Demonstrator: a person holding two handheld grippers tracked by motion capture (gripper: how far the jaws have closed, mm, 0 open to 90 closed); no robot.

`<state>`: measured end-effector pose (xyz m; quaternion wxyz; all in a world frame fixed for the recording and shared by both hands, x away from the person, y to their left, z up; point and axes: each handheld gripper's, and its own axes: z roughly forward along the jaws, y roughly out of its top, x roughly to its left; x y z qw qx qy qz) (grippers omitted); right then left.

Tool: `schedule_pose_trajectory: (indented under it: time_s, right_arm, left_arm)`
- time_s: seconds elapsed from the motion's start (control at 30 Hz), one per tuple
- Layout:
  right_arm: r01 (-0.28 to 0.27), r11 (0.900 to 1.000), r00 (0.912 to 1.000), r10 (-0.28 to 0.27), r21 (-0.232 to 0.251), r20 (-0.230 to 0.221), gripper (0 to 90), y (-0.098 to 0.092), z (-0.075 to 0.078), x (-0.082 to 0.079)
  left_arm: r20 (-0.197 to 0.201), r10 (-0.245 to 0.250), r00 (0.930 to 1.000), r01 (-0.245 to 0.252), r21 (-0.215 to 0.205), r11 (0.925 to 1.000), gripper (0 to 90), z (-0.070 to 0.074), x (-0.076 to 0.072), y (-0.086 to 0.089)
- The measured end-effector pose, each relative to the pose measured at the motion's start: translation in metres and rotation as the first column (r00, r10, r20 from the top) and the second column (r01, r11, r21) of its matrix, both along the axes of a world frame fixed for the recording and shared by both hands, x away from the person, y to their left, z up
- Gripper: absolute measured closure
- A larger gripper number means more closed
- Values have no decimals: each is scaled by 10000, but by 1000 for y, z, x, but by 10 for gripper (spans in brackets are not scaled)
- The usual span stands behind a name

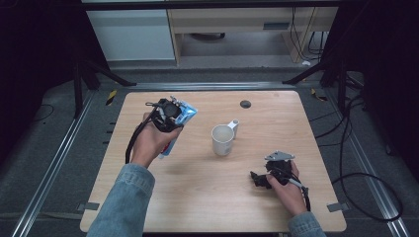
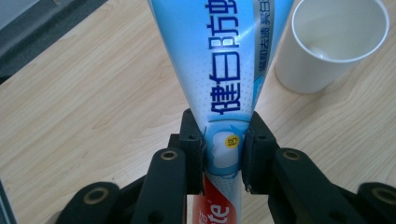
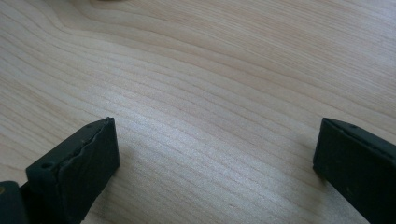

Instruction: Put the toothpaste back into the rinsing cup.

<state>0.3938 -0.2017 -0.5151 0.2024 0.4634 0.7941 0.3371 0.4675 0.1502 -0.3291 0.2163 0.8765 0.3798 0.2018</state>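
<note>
My left gripper (image 1: 168,118) is shut on a blue and white toothpaste tube (image 1: 180,121) and holds it above the left half of the wooden table (image 1: 207,197). In the left gripper view the tube (image 2: 219,70) is pinched between the two black pads, with its wide flat end pointing away and a red band near the jaws. A white mug (image 1: 223,139) with a handle stands at the table's middle; the same mug (image 2: 334,42) is empty and lies just right of the tube's end. My right gripper (image 1: 258,179) rests low at the front right, open, with bare wood between its pads (image 3: 88,163).
A small dark round grommet (image 1: 245,103) is set in the table near the far edge. Black cables trail on the floor at the right. Metal frame rails run along both sides of the table.
</note>
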Motion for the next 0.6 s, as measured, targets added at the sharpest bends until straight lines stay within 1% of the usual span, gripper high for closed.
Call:
schedule_pose_trajectory:
  time_s: [0.03, 0.13, 0.23, 0.3, 0.33, 0.37, 0.4, 0.43, 0.47, 0.5, 0.53, 0.57, 0.6]
  right_arm:
    - [54, 9999, 10000, -54, 92, -9, 6, 1, 0, 0]
    - [-39, 10000, 10000, 40, -73, 54, 5, -1, 0, 1]
    - [-10, 10000, 10000, 10, -56, 48, 5, -1, 0, 1]
    - [53, 10000, 10000, -53, 4, 31, 5, -1, 0, 0]
    - [53, 10000, 10000, -53, 4, 31, 5, -1, 0, 0]
    - [-2, 10000, 10000, 2, -7, -7, 6, -1, 0, 0]
    - [45, 10000, 10000, -45, -9, -12, 5, -2, 0, 0]
    - [126, 9999, 9999, -126, 103, -18, 5, -1, 0, -1]
    - [121, 9999, 9999, -121, 110, -21, 6, -2, 0, -1]
    - [36, 10000, 10000, -36, 20, 64, 6, -3, 0, -1]
    - [36, 10000, 10000, -36, 20, 64, 6, -3, 0, -1]
    - [121, 9999, 9999, -121, 122, -47, 5, -3, 0, -1]
    - [121, 9999, 9999, -121, 122, -47, 5, -3, 0, -1]
  left_arm:
    - [47, -1, 10000, 1, -34, 10000, 728, 1, 0, -1]
    - [277, -18, 9996, 20, -79, 10000, 728, 3, -1, -3]
    - [303, -34, 9995, 40, -218, 9998, 728, 3, -1, -6]
    - [425, -13, 9991, 22, -209, 9998, 728, 4, -2, -8]
    - [425, -13, 9991, 22, -209, 9998, 728, 4, -2, -8]
    - [583, 97, 9983, -72, -442, 9990, 728, 5, -3, -9]
    - [656, 125, 9978, -90, -542, 9985, 729, 6, -4, -9]
    - [699, 133, 9975, -94, -570, 9983, 728, 6, -4, -10]
    - [699, 133, 9975, -94, -570, 9983, 729, 6, -4, -10]
    - [911, 151, 9957, -98, -591, 9982, 728, 10, -7, -11]
    - [911, 151, 9957, -98, -591, 9982, 728, 10, -7, -11]
    - [1018, 208, 9946, -139, -672, 9976, 728, 14, -12, -10]
    - [1018, 208, 9946, -139, -672, 9976, 728, 14, -12, -10]
